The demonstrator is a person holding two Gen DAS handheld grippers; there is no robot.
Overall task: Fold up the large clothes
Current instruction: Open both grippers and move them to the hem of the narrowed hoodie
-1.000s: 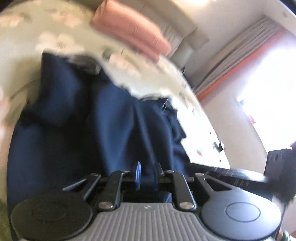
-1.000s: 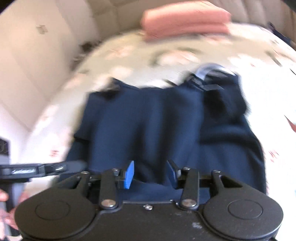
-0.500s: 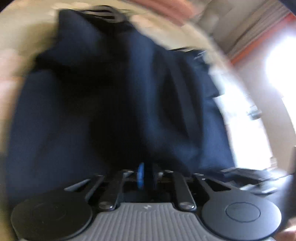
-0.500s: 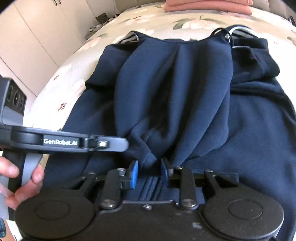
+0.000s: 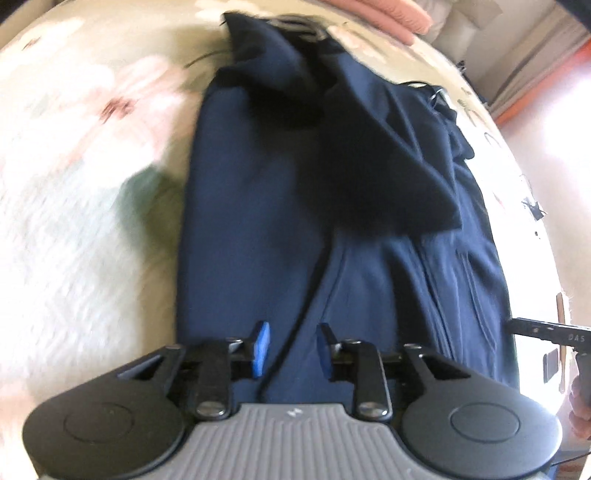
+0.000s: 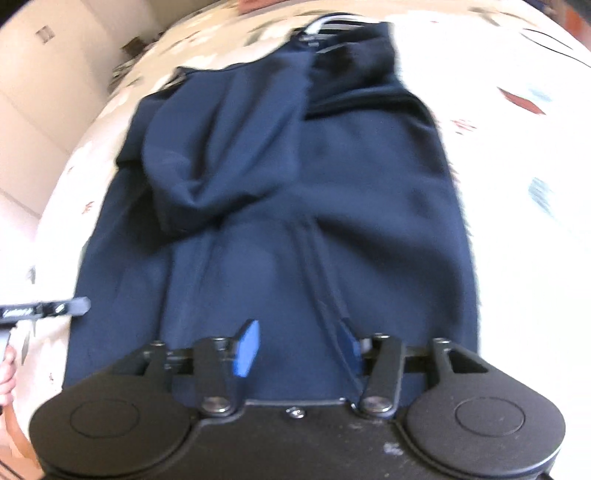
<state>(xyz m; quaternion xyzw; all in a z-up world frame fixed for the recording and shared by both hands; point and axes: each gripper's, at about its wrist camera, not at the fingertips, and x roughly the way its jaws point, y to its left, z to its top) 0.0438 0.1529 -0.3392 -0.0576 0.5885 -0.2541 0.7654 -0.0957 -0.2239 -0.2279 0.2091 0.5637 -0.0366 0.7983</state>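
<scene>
A large navy blue garment (image 5: 280, 229) lies lengthwise on a floral bedspread (image 5: 74, 184), with a sleeve folded over its upper part (image 5: 388, 177). It also shows in the right wrist view (image 6: 295, 206), the folded sleeve (image 6: 207, 162) on its left. My left gripper (image 5: 291, 350) is open and empty above the garment's near end, a dark cord running between its fingers. My right gripper (image 6: 295, 347) is open and empty above the same near end. The left gripper's tip shows at the left edge of the right wrist view (image 6: 48, 308).
A pink folded pillow (image 5: 388, 14) lies at the head of the bed. Curtains with an orange edge (image 5: 535, 85) hang at the right. White cupboard doors (image 6: 40, 74) stand left of the bed. Floral bedspread (image 6: 517, 129) surrounds the garment on both sides.
Both grippers have let go of the garment and opened wider. The sleeve now lies folded on the body. Both grippers have pulled back toward the near end.
</scene>
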